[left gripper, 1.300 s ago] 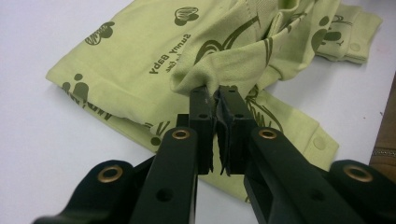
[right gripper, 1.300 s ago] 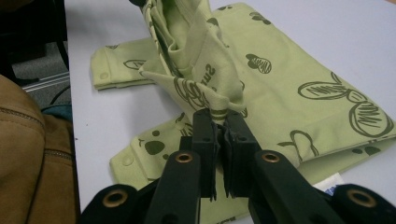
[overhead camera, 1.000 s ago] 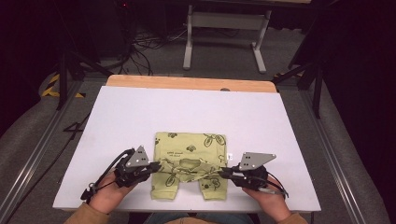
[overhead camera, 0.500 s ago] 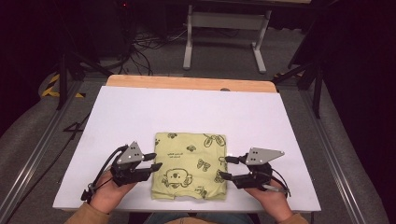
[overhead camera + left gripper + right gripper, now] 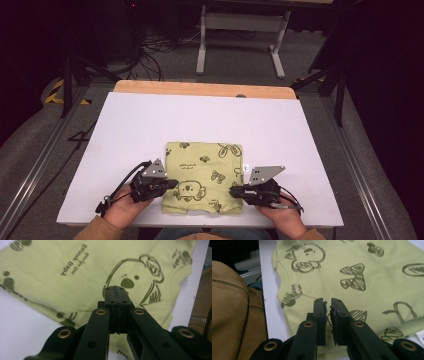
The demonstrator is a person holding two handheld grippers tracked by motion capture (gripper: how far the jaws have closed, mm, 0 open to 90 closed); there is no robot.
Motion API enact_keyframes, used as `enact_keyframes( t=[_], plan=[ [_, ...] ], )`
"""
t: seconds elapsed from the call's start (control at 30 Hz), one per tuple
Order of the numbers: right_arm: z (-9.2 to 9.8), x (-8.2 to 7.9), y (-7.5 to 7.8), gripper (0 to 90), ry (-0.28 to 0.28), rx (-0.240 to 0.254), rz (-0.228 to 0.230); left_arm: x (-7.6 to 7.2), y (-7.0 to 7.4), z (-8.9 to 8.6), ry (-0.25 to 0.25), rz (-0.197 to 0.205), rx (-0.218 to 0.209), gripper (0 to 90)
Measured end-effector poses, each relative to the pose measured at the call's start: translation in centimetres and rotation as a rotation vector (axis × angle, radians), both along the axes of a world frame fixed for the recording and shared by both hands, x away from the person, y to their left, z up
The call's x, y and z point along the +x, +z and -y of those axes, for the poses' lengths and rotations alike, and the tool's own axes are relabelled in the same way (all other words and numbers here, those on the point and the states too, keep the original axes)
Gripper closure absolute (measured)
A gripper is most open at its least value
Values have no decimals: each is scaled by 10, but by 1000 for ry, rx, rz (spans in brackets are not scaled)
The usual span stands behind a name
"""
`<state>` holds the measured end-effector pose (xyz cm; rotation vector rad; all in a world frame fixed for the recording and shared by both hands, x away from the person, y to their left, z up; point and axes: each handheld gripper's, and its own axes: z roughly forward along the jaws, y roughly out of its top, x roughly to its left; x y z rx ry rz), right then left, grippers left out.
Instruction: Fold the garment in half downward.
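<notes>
A folded light-green baby shirt (image 5: 205, 170) with dark cartoon prints lies flat on the white table (image 5: 150, 125), near its front edge. My left gripper (image 5: 175, 184) rests at the shirt's near left side. In the left gripper view its jaws (image 5: 114, 287) have just been closing and now meet pad to pad over the monkey print, with no cloth (image 5: 50, 290) between them. My right gripper (image 5: 232, 190) sits at the near right side. Its jaws (image 5: 328, 301) have also just been closing; a slim gap remains, and nothing of the shirt (image 5: 374, 270) is caught in it.
A small white label (image 5: 245, 167) sticks out at the shirt's right edge. A wooden strip (image 5: 200, 90) runs along the table's far edge, with a metal stand (image 5: 240, 30) and cables on the floor beyond. A brown sleeve (image 5: 232, 302) lies close by the right gripper.
A second ago both grippers were over the rumpled lower part of the shirt. The shirt now lies as a smooth rectangle, and both grippers have opened, drawn apart to its sides and shut again.
</notes>
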<state>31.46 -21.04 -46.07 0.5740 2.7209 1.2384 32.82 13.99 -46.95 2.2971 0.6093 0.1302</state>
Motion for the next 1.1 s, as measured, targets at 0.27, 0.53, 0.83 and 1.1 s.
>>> enact_keyframes(
  t=[0.27, 0.53, 0.83, 1.1],
  plan=[
    [5, -7, -8, 790, 4, -56, -25, 2, -3, 0, -4, -18, 15, 893],
    [8, -14, -14, 754, 1, -100, -35, 2, -1, -2, 3, -12, 10, 892],
    [12, -19, -18, 743, -8, -95, -19, 2, 0, -3, 5, -7, 4, 889],
    [16, -18, -12, 726, -20, -60, -29, 5, 4, -6, 17, 5, -11, 860]
  ],
)
